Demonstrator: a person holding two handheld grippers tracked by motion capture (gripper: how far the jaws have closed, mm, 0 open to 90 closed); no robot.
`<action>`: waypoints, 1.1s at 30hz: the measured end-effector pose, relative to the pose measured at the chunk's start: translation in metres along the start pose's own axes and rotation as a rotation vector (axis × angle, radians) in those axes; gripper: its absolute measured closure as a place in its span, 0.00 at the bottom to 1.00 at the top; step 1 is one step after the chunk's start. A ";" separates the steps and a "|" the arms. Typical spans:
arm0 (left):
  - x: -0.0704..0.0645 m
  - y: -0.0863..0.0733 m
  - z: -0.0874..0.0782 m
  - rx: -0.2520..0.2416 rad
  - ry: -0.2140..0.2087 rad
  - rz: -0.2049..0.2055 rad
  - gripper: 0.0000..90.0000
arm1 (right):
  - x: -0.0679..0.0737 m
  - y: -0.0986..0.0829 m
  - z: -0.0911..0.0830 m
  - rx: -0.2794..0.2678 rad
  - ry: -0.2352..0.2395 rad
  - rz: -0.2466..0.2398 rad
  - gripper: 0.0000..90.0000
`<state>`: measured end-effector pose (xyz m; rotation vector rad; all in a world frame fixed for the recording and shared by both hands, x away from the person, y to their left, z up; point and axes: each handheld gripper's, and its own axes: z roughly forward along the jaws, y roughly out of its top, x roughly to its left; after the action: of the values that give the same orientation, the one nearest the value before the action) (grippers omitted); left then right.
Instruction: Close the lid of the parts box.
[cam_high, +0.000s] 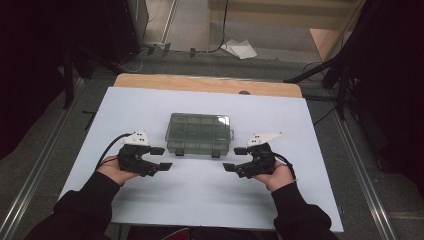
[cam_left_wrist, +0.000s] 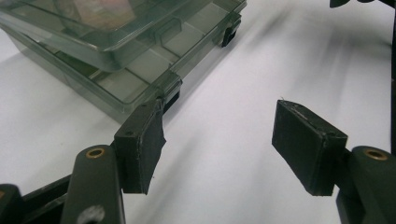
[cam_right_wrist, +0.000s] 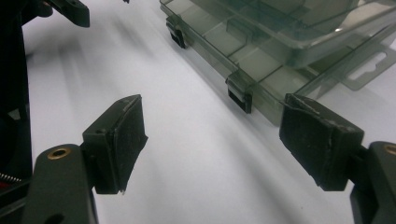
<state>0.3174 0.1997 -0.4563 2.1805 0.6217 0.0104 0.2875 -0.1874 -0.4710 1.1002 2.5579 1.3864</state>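
So the clear compartment box (cam_high: 199, 132) sits lid-down in the middle of the white table (cam_high: 150, 105), both latches (cam_high: 179, 152) facing the person. Left gripper (cam_high: 161, 158) and right gripper (cam_high: 235, 159) hover just beside its front corners, jaws wide apart, holding nothing.

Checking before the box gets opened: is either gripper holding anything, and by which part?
Nothing is held: left gripper and right gripper stand open beside the box.

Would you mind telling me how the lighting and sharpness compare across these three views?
High view: dim room, pale table evenly lit, soft shadows under both hands. Left gripper view: the compartment box shows glare on its lid; streaky blur on the table beyond. Right gripper view: similar streaking at upper left, pads sharp.
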 end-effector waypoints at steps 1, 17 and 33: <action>0.000 -0.001 -0.001 0.001 0.006 -0.004 0.37 | 0.000 -0.001 -0.001 0.000 -0.001 0.000 0.26; -0.001 -0.018 -0.018 0.005 0.026 -0.017 0.37 | -0.001 -0.022 -0.020 0.000 -0.024 0.032 0.26; -0.006 -0.025 -0.023 0.008 0.030 -0.013 0.37 | -0.003 -0.038 -0.037 -0.010 -0.042 0.047 0.26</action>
<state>0.2966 0.2272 -0.4589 2.1875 0.6533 0.0338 0.2552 -0.2291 -0.4779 1.1822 2.5095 1.3692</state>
